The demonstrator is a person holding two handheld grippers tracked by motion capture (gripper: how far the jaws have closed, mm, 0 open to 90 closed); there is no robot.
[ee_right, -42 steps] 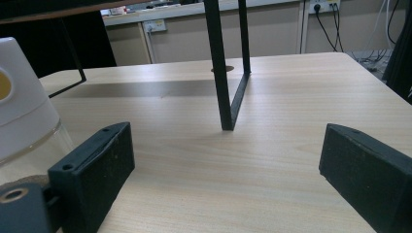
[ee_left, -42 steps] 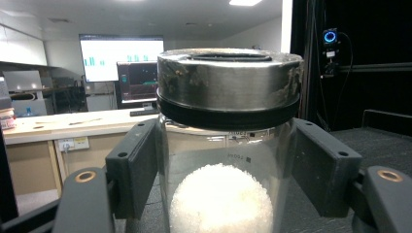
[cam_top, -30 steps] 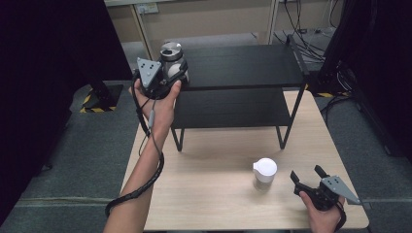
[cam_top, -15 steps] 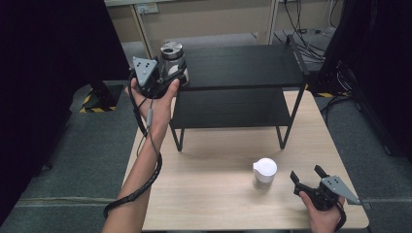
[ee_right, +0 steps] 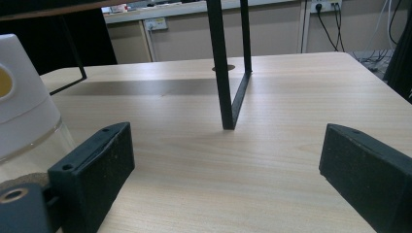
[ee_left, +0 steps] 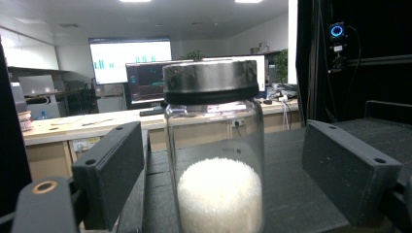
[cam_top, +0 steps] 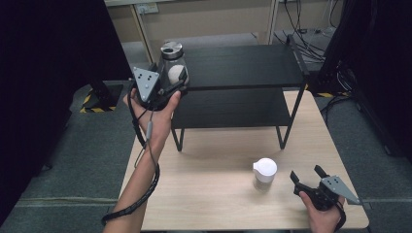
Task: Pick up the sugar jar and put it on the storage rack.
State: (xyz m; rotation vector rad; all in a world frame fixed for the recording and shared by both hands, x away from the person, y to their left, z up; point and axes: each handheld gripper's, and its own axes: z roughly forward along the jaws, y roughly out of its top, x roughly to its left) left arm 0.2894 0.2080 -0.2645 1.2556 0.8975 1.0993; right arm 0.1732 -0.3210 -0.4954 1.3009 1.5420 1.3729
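A clear glass jar (cam_top: 172, 62) with a metal lid stands at the left end of the black rack's top shelf (cam_top: 243, 65). White grains fill its lower part. My left gripper (cam_top: 174, 80) is raised to shelf height, and its jaws flank the jar. In the left gripper view the jar (ee_left: 214, 155) sits between the jaws with a gap on each side, so the left gripper (ee_left: 228, 162) is open. My right gripper (cam_top: 306, 174) rests low at the table's front right, open and holding nothing. A small white-capped container (cam_top: 265, 171) stands just left of it.
The two-tier black rack has a lower shelf (cam_top: 233, 108) and thin legs (ee_right: 223, 73) on the wooden table (cam_top: 214, 194). In the right gripper view the white-capped container (ee_right: 22, 107) is near the left jaw. Grey floor and dark curtains surround the table.
My left hand and its gripper have shifted slightly toward the person. The jar stays on the shelf's left end. The right gripper has not moved.
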